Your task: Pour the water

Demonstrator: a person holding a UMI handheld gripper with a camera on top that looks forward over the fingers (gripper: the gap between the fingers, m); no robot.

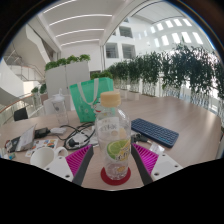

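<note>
- Gripper view — stage of the task: the bottle (113,133) stood upright on a red coaster (116,176) on the table (196,128), cap (110,99) on and apparently sealed. No tilt and no stream of water was visible, so pouring was judged not yet begun; the grasp, lift and pour all appeared to remain.
- Gripper view — gripper (113,160): the two fingers lay spread to either side of the bottle's lower part, their magenta pads (79,158) facing inward. A gap showed between each pad and the bottle wall, so the jaws were released, with the bottle standing between them on its own support.
- Gripper view — containers: the bottle was clear plastic with a pale cap and a green-and-white label low on its body; it seemed largely filled with clear liquid, though the exact level could not be read. A white cup (43,155) sat just left of the left finger — the likely receiver, its contents hidden.
- Gripper view — surroundings: a green bag (92,98) stood beyond the bottle, a dark blue notebook-like object (155,131) lay to the right, and cables (62,134) trailed at left.
</note>
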